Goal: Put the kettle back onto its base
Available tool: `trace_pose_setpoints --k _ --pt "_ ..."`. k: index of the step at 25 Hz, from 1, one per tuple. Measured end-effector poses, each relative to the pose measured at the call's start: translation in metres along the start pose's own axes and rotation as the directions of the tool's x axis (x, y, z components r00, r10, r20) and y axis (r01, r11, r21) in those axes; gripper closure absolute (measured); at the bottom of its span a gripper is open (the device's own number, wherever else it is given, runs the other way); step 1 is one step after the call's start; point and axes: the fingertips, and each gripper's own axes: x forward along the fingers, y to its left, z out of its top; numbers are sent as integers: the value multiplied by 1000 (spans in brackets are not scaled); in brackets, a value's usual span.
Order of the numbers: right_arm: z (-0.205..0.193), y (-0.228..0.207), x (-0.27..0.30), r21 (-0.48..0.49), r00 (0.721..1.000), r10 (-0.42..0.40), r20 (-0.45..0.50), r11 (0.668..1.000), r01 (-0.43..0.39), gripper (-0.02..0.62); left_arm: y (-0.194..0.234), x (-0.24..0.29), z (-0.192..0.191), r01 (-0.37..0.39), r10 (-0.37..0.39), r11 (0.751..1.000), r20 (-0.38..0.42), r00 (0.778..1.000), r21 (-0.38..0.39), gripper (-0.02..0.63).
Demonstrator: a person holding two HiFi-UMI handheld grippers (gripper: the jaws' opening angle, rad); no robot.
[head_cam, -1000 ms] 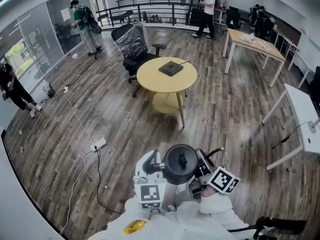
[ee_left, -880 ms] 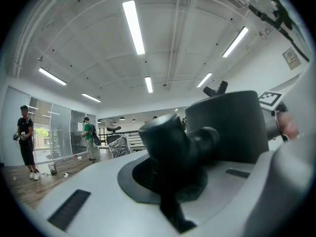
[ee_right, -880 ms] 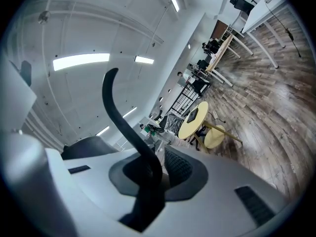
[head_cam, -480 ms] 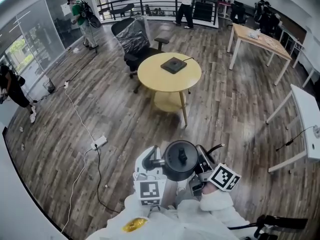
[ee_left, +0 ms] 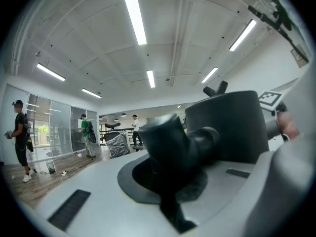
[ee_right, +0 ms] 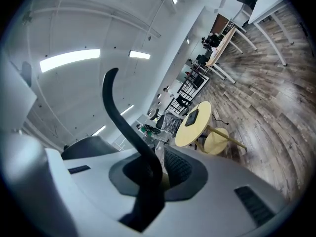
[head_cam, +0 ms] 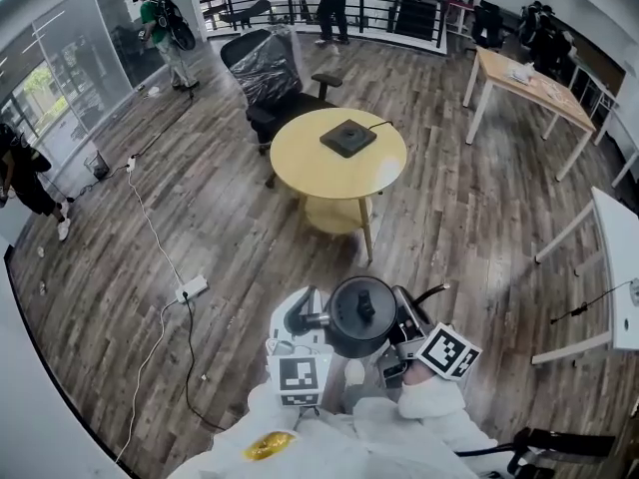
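Kettle (head_cam: 360, 315) held two-handed, likely for balance – left gripper (head_cam: 303, 320) clamped on spout (ee_left: 170, 142), right gripper (head_cam: 407, 319) clamped on handle (ee_right: 124, 120) – base (head_cam: 348, 138) on round table (head_cam: 300, 163) well ahead

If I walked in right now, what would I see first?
Probably the black kettle, held up close at the bottom of the head view. The left gripper is clamped on its spout and the right gripper on its thin handle. Next comes the round yellow table ahead, in the middle of the wooden floor, with the flat black base lying on top.
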Motion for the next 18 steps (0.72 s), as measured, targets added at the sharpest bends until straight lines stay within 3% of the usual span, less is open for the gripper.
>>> trace_pose_setpoints --k 9,18 --pt "72 -35 62 -14 1000 -1 3 1000 1 531 -8 99 16 -2 2 1000 16 1000 -5 607" --pt "108 -58 115 -15 1000 12 -25 1000 -12 531 -2 163 17 -27 27 1000 4 1000 -10 607"
